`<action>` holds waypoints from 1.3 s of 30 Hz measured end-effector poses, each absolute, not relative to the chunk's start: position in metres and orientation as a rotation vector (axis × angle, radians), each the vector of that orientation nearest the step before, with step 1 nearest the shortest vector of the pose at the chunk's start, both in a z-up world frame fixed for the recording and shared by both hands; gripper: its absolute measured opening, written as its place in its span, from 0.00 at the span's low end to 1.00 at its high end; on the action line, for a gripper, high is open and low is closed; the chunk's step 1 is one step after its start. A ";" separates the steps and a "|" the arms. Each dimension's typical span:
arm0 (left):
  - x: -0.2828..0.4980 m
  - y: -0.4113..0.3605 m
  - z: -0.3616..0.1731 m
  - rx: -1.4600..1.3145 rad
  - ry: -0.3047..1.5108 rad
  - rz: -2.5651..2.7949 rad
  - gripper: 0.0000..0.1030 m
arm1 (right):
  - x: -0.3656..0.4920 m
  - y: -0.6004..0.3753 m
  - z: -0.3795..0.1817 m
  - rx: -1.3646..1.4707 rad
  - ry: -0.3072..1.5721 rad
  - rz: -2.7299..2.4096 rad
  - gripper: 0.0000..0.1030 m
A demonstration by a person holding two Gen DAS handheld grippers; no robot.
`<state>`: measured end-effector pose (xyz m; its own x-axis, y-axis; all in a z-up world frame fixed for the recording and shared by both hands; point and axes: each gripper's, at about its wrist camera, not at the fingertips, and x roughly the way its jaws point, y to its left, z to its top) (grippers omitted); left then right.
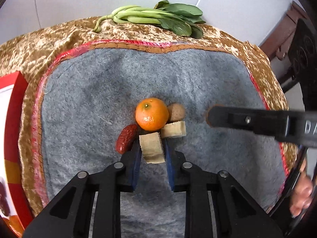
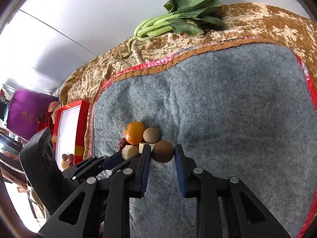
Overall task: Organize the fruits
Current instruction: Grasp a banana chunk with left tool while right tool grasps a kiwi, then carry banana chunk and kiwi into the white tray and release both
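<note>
Looking along your left gripper [image 1: 152, 148], its pads bracket a pale cut chunk [image 1: 152, 148] at 6 o'clock of the orange [image 1: 152, 114]; whether they pinch it you cannot tell, so clench gently before lifting. From the right wrist, your right gripper [image 2: 162, 151] straddles a brown round fruit [image 2: 162, 151], pads apparently touching; squeeze squarely, then carry toward the red box [image 2: 68, 127] at 9 o'clock.

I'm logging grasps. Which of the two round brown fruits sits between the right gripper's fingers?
The darker, nearer brown fruit, sitting between the right gripper pads. The paler one lies farther back, beside the orange.
</note>
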<state>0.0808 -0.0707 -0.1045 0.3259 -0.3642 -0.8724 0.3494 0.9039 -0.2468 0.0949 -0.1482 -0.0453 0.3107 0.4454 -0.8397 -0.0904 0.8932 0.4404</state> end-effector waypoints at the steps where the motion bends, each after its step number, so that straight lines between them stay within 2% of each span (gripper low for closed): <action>1: 0.078 -0.068 -0.102 -0.004 1.137 -0.473 0.18 | 0.094 -0.148 -0.044 0.341 1.206 0.365 0.24; 9: 0.050 -0.020 -0.067 0.066 1.051 -0.453 0.18 | 0.086 -0.123 -0.030 0.346 1.187 0.436 0.24; 22: 0.026 0.120 -0.031 -0.001 0.953 -0.205 0.18 | 0.067 -0.018 -0.022 0.283 1.168 0.635 0.24; 28: 0.026 0.163 -0.036 -0.009 0.939 -0.085 0.18 | 0.053 0.031 -0.019 0.252 1.128 0.751 0.24; 39: 0.017 0.190 -0.066 -0.021 1.048 -0.046 0.18 | 0.021 0.097 -0.030 0.126 1.091 0.868 0.24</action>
<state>0.0166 0.1904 -0.0660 0.4982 -0.0482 -0.8657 0.0283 0.9988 -0.0393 0.0208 0.0973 -0.0301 0.1766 0.6691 -0.7219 -0.5525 0.6743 0.4899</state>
